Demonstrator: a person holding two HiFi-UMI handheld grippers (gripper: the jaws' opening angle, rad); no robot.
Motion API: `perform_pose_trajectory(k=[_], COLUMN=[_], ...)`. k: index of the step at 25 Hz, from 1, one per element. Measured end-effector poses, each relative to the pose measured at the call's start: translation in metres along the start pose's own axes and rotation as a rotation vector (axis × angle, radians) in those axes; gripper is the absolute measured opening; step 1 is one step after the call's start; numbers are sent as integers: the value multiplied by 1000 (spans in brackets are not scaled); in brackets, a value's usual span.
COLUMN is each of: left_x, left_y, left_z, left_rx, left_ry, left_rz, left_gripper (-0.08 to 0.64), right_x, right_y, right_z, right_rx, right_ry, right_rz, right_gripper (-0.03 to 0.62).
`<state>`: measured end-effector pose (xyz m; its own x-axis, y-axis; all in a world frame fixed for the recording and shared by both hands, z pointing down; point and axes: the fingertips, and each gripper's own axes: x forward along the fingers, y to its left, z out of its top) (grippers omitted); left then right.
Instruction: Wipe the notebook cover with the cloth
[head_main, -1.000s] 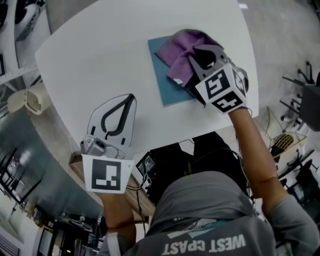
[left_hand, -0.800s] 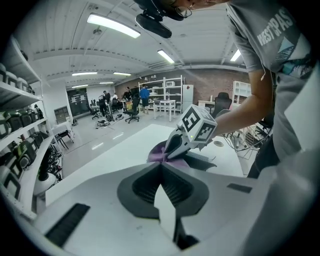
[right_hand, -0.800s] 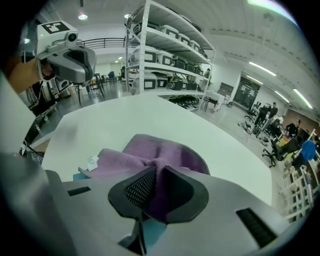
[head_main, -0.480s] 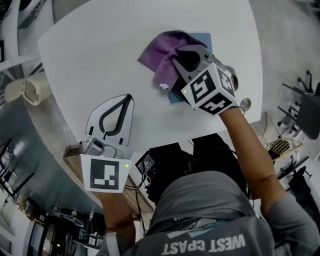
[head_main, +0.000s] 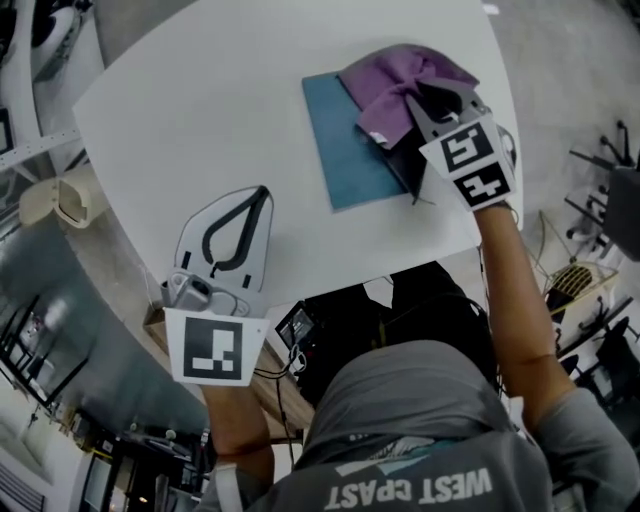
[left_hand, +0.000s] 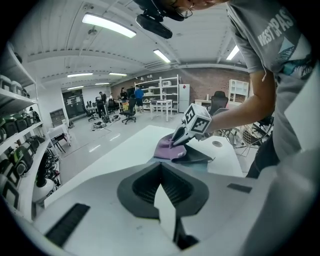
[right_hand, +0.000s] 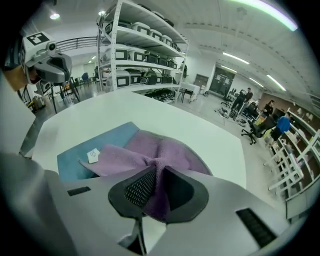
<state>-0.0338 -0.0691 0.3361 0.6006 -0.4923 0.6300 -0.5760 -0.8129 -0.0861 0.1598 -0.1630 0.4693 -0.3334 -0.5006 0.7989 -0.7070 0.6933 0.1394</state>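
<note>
The right gripper (head_main: 415, 95) has its jaws clamped on a fold of the purple cloth (head_main: 395, 80). The cloth lies on the right part of the blue notebook (head_main: 345, 150), near the far right corner of the white table (head_main: 190, 110). The left gripper (head_main: 262, 195), jaws together and holding nothing, is by the table's near edge, well apart from the notebook

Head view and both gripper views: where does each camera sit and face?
Head view: on the person's head, facing steeply down at the table, notebook, cloth; left gripper, right gripper and forearms show.
Left gripper view: on the left gripper, facing across the table to the right gripper; torso and right arm show.
Right gripper view: on the right gripper, facing over the cloth toward shelves; the head-worn camera shows.
Shared: all three show cloth on notebook.
</note>
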Motion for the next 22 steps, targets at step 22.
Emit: perform_pose_trajectory(k=[22], left_x=[-27], left_y=[1], left_z=[-36], left_rx=[-68], left_ry=[3], left_rz=[54], left_gripper=[2], right_x=[43], right_y=[89], right_z=[88], right_rx=[-261], right_ry=[-85], right_rz=[161], right_gripper=[77])
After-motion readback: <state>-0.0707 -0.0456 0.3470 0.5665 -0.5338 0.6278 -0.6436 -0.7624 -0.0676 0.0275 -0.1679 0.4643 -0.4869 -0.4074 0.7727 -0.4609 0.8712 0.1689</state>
